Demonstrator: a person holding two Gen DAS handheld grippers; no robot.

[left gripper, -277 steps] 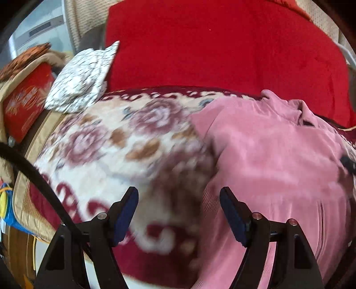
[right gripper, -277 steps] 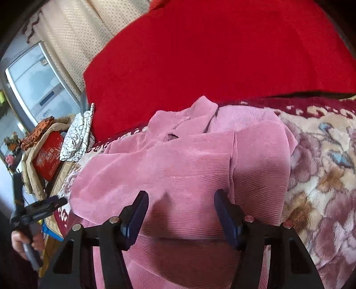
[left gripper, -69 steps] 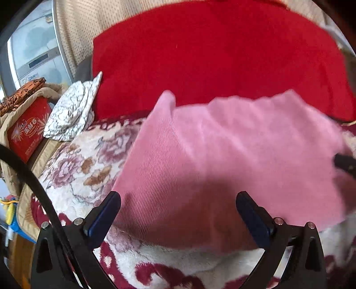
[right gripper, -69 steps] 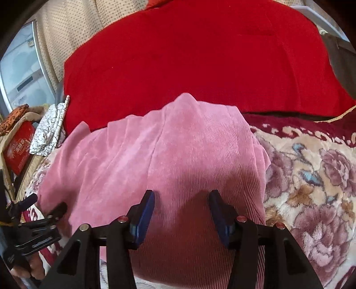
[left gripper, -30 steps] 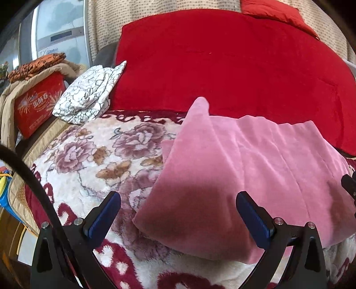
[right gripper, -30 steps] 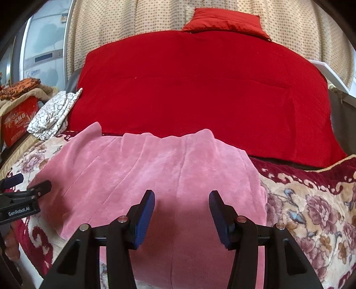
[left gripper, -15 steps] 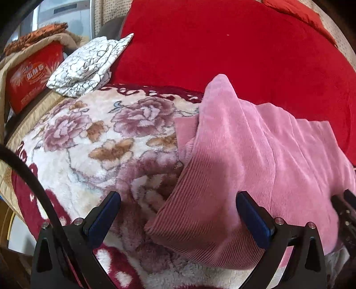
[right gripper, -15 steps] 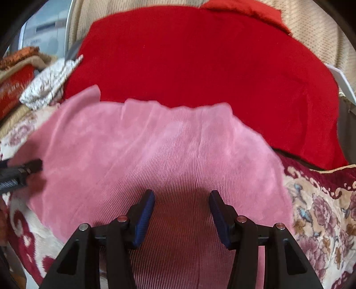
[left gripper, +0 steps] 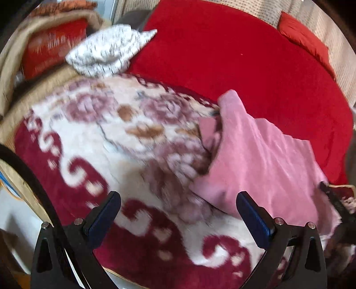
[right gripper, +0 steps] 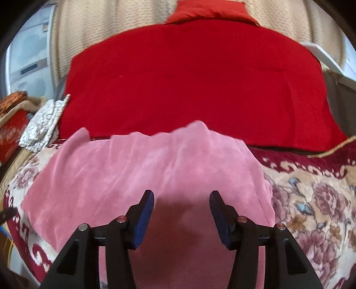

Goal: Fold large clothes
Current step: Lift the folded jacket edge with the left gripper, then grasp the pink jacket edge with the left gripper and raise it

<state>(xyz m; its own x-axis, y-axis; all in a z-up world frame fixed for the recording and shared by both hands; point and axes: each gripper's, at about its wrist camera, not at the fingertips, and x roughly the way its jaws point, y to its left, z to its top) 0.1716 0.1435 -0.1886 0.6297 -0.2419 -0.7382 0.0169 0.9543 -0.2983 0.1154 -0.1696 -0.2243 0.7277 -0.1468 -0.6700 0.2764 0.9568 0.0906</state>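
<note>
1. Left wrist view: the left gripper (left gripper: 178, 211) is seen with its jaws spread wide; nothing is held between the blue pads (left gripper: 104, 216), and only the floral blanket (left gripper: 115, 142) lies beneath the gap.
2. The pink garment (left gripper: 262, 164), folded to a flat bundle, is seen lying on the blanket to the right of the gripper; its near left corner lies just beside the right pad.
3. A red quilt (left gripper: 233, 66) is seen behind the garment, and a white patterned cloth (left gripper: 106, 51) lies at the blanket's far left corner. The frame is blurred.
4. The tip of the other gripper is seen, dark, at the garment's right edge.
5. Right wrist view: the right gripper (right gripper: 181, 214) is seen with its jaws parted and no cloth pinched; the pads (right gripper: 143, 216) stand over the garment (right gripper: 142, 173), and whether they touch it cannot be told.
6. The garment is spread across the blanket (right gripper: 311, 200), its far edge lying against the quilt (right gripper: 191, 84).
7. The patterned cloth (right gripper: 44, 124) is seen at the far left, and a dotted beige fabric (right gripper: 115, 20) behind the quilt.
</note>
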